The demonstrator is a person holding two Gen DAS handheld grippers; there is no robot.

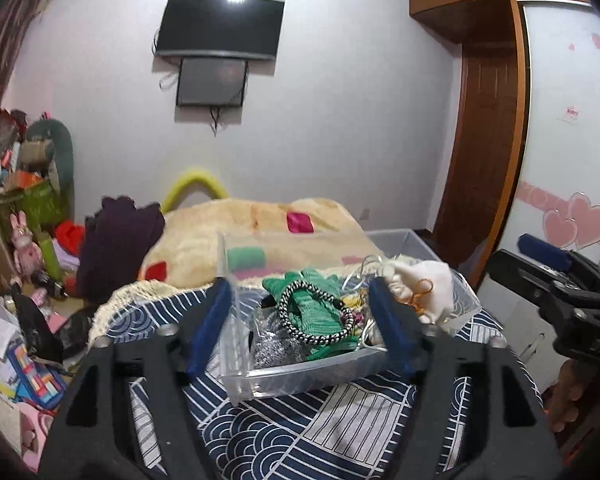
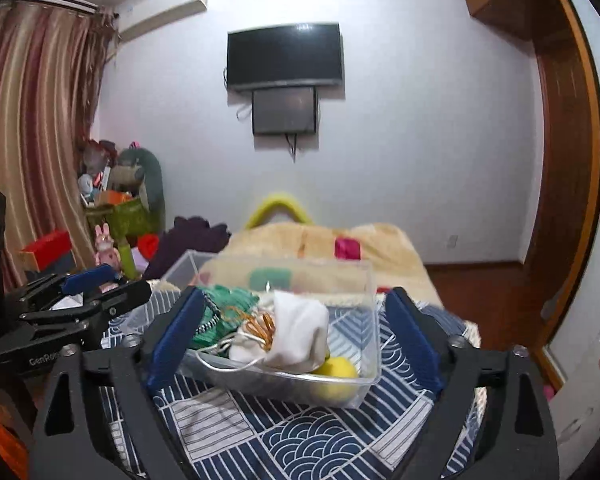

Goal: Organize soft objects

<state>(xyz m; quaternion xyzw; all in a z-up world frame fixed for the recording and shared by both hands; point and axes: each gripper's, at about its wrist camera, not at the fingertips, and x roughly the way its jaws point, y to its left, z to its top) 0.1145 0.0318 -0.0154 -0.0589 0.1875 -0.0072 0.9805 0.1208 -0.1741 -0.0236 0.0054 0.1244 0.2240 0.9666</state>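
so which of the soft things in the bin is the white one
The white drawstring pouch at the bin's right side; the green knit cloth lies left of it.

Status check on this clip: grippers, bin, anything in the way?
Left gripper open, right gripper open, both empty. Clear bin on bed, holding green cloth, cord, white pouch, yellow ball. Nothing in the way.
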